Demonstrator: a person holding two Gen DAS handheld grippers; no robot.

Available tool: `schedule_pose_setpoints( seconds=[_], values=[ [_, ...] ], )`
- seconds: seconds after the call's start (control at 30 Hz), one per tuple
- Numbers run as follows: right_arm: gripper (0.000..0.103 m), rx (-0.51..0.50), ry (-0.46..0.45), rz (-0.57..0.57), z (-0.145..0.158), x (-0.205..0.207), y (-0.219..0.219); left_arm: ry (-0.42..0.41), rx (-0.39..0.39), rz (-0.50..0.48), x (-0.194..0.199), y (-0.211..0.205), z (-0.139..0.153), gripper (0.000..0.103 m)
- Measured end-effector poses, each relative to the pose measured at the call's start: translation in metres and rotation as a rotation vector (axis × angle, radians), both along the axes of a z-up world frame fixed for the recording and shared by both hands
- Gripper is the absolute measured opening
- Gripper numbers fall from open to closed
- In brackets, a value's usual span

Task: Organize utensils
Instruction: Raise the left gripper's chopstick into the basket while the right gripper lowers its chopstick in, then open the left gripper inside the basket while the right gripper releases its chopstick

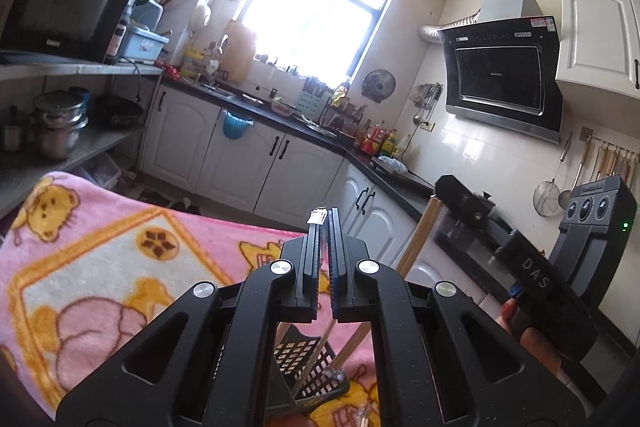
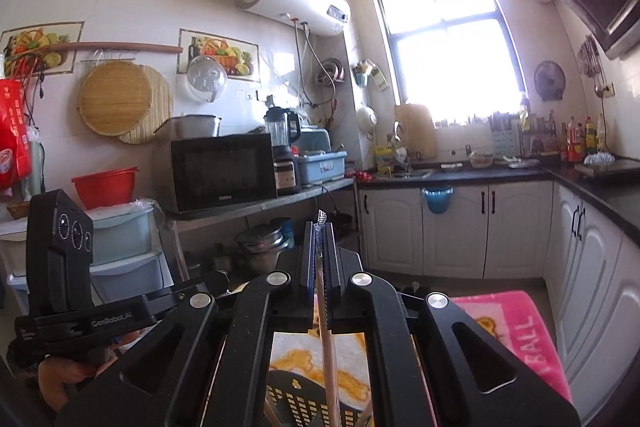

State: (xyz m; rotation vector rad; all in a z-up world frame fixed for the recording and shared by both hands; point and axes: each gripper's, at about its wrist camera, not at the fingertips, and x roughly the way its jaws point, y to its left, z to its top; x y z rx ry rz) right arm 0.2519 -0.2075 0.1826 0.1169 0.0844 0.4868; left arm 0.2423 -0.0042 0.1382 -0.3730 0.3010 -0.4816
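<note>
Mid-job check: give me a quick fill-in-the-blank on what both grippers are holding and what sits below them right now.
1. The right gripper has its jaws shut on a wooden ____.
2. Below both grippers stands a black perforated ____.
3. The table is covered by a blanket whose main colour is ____.
4. The left gripper has its jaws ____ on a small clear wrapper.

Missing words: chopstick; basket; pink; shut
</note>
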Motion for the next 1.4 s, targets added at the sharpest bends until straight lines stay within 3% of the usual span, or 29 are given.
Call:
schedule_pose_setpoints(
  seconds=[0.5,1.07,1.2,1.3,1.4],
  values=[
    [0.004,-0.019,0.108,-0.015,-0.04,0.019,0.012,0.077,0.036,0.002,0.01,-0.004,-0.033,0.002],
    [0.006,-0.043,0.205,-0.048,-0.066,0.002,0.008,0.148,0.09,0.038,0.005,0.0,-0.051,0.002],
    [0.017,-0.034,0.214,-0.054,-0.07,-0.006,0.002,0.163,0.097,0.048,0.004,0.002,-0.054,0.003],
    [0.019,-0.032,0.224,-0.061,-0.073,-0.012,-0.001,0.177,0.095,0.054,0.002,0.003,-0.056,0.012],
    [0.028,-0.043,0.224,-0.075,-0.076,-0.02,-0.005,0.188,0.096,0.067,0.0,0.006,-0.058,0.021]
  ],
)
